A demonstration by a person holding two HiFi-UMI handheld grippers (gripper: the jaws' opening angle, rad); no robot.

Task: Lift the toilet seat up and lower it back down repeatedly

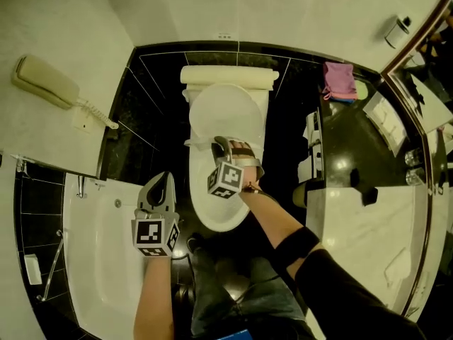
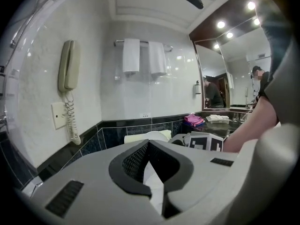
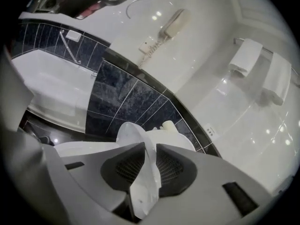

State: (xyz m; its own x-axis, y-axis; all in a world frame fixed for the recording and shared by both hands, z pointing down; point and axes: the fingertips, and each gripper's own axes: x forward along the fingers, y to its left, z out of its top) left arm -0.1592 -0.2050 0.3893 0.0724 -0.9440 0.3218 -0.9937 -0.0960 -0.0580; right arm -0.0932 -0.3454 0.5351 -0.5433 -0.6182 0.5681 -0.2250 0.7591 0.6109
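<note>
The white toilet (image 1: 221,217) stands in the middle of the head view, against the black tiled wall. Its seat (image 1: 223,112) is tilted up off the bowl, towards the cistern (image 1: 228,75). My right gripper (image 1: 225,146) is shut on the seat's front edge. In the right gripper view the thin white seat (image 3: 136,135) stands edge-on between the two dark pads of my right gripper (image 3: 149,156). My left gripper (image 1: 163,179) hangs left of the bowl, apart from it. In its own view the left gripper (image 2: 147,144) has its tips together with nothing held.
A white bathtub (image 1: 99,261) lies on the left, with a wall phone (image 1: 46,80) above it. A pale counter (image 1: 368,211) with a pink cloth (image 1: 340,80) lies on the right. Folded towels (image 2: 140,55) hang above the toilet. My legs are right in front of the bowl.
</note>
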